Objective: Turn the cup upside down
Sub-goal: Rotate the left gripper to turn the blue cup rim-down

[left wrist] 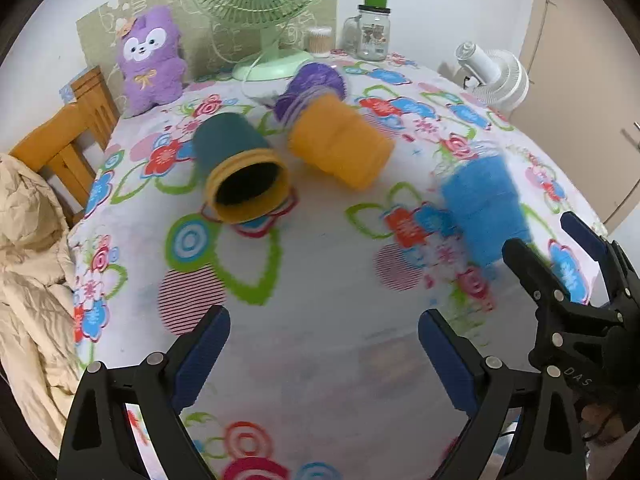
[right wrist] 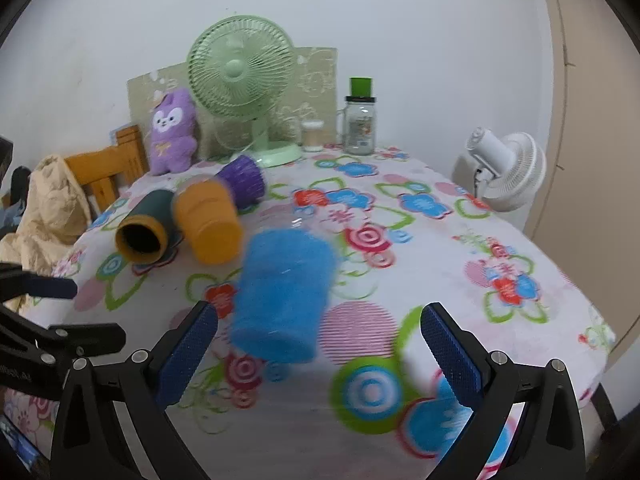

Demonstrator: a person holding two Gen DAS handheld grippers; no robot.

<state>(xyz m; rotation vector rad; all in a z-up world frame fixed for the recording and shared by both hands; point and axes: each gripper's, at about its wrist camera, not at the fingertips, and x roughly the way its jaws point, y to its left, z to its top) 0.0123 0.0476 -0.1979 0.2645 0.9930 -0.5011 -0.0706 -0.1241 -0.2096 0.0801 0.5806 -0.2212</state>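
Observation:
A blue cup (right wrist: 284, 292) stands mouth-down on the flowered tablecloth, blurred, just ahead of my right gripper (right wrist: 320, 344), which is open and empty. It also shows in the left wrist view (left wrist: 486, 206), with the right gripper (left wrist: 556, 244) beside it. An orange cup (left wrist: 340, 144) stands mouth-down and tilted, a dark green cup with a yellow rim (left wrist: 240, 172) lies on its side with its mouth toward me, and a purple cup (left wrist: 312, 88) is behind them. My left gripper (left wrist: 324, 344) is open and empty, short of the cups.
A green desk fan (left wrist: 264, 12), a purple plush toy (left wrist: 150, 60), a glass jar with a green lid (left wrist: 372, 28) and a cotton-swab box (left wrist: 319, 42) stand at the table's back. A wooden chair (left wrist: 76, 128) with a beige jacket (left wrist: 28, 280) is left. A white fan (right wrist: 508, 168) stands right.

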